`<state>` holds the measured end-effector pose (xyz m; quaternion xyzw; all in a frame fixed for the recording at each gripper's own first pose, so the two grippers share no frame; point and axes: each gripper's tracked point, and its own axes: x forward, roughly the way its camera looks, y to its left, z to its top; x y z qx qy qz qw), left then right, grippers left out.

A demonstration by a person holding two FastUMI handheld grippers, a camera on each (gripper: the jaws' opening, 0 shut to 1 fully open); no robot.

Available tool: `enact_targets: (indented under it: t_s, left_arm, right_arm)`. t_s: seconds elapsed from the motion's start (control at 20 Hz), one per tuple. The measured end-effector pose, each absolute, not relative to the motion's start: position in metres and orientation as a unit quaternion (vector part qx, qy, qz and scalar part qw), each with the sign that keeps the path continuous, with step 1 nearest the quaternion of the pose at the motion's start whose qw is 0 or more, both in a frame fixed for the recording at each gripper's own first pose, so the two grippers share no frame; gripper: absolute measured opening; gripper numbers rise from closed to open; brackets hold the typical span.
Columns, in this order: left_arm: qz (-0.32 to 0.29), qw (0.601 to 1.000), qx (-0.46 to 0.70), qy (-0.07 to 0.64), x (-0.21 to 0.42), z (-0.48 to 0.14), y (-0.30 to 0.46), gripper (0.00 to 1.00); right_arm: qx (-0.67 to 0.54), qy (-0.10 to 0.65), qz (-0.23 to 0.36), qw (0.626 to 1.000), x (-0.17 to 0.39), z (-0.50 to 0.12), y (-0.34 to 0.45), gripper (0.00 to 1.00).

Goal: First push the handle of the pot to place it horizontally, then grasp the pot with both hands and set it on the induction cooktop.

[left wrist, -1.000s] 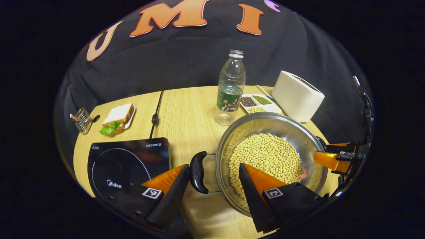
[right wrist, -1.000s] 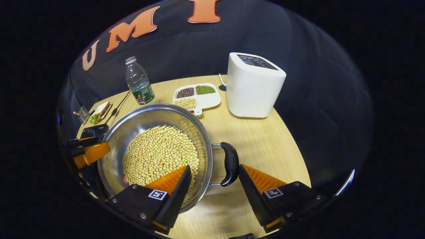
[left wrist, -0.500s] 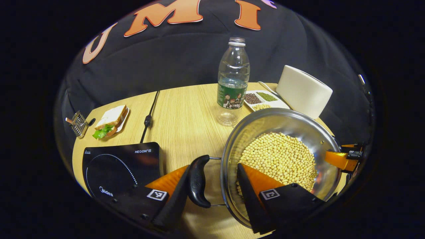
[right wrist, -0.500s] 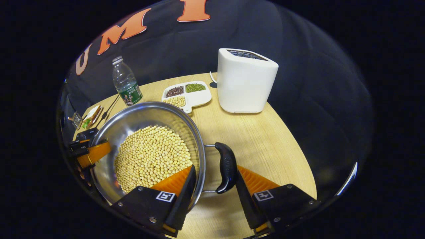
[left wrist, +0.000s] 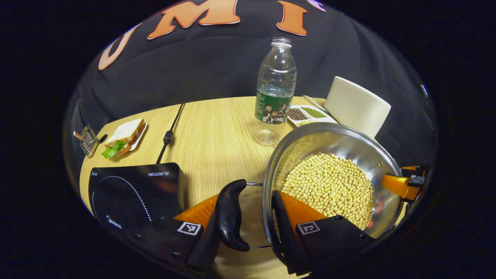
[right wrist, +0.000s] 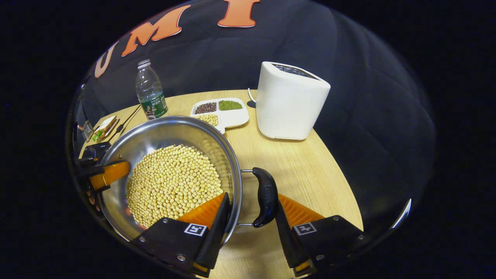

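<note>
While the pot [left wrist: 333, 182] is seen on the desk [left wrist: 217, 131], to the right of the induction cooktop [left wrist: 131, 192] and not on it, its 2 black handles are taken by the 2 tools. In the left gripper view, the left hand-held gripper [left wrist: 244, 236] is closed around the left handle [left wrist: 229, 215] together with the pot's rim: 1 finger is pressed on the outer side of the handle, the other is placed inside the pot, against the wall, beside the soybeans [left wrist: 329, 186]. In the right gripper view, the right hand-held gripper [right wrist: 250, 232] is clamped the same way on the right handle [right wrist: 265, 197]. Behind the pot, a water bottle [left wrist: 276, 91], a divided dish of beans [right wrist: 221, 112] and a white toaster [right wrist: 290, 100] are seen. Behind the cooktop, a sandwich [left wrist: 123, 137] is placed.
</note>
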<state>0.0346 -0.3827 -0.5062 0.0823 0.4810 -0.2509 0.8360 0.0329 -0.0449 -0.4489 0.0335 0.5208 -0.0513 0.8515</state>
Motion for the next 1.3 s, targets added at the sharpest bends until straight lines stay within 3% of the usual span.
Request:
enact_targets:
  t_s: [0.15, 0.2, 0.25, 0.4, 0.5, 0.65, 0.9, 0.95, 1.0, 1.3]
  left_arm:
    - [-0.249, 0.840, 0.080, 0.476, 0.036, -0.506, -0.383, 0.74]
    - [-0.247, 0.842, 0.079, 0.474, 0.036, -0.504, -0.383, 0.72]
    - [-0.246, 0.846, 0.079, 0.467, 0.038, -0.500, -0.382, 0.76]
    - [-0.251, 0.855, 0.084, 0.446, 0.045, -0.486, -0.379, 0.72]
    - [-0.252, 0.858, 0.083, 0.440, 0.047, -0.478, -0.376, 0.76]
    - [-0.251, 0.861, 0.077, 0.435, 0.047, -0.462, -0.371, 0.74]
    - [-0.234, 0.871, 0.071, 0.427, 0.052, -0.434, -0.332, 0.73]
    - [-0.227, 0.873, 0.067, 0.426, 0.052, -0.427, -0.324, 0.74]
    - [-0.222, 0.875, 0.068, 0.425, 0.054, -0.423, -0.313, 0.73]
    - [-0.182, 0.887, 0.069, 0.418, 0.060, -0.385, -0.240, 0.73]
  right_arm:
    - [0.035, 0.511, -0.054, 0.857, 0.033, -0.446, -0.046, 0.60]
    - [0.032, 0.507, -0.054, 0.859, 0.034, -0.444, -0.046, 0.64]
    - [0.030, 0.502, -0.054, 0.863, 0.036, -0.442, -0.047, 0.63]
    - [0.025, 0.486, -0.056, 0.872, 0.040, -0.427, -0.048, 0.63]
    - [0.024, 0.479, -0.058, 0.875, 0.040, -0.416, -0.048, 0.63]
    - [0.021, 0.472, -0.056, 0.879, 0.040, -0.402, -0.040, 0.63]
    - [0.012, 0.461, -0.038, 0.887, 0.041, -0.373, -0.010, 0.63]
    - [0.012, 0.459, -0.032, 0.888, 0.041, -0.368, -0.004, 0.58]
    - [0.012, 0.458, -0.026, 0.888, 0.041, -0.364, 0.003, 0.63]
    - [0.015, 0.444, 0.018, 0.896, 0.048, -0.329, 0.066, 0.63]
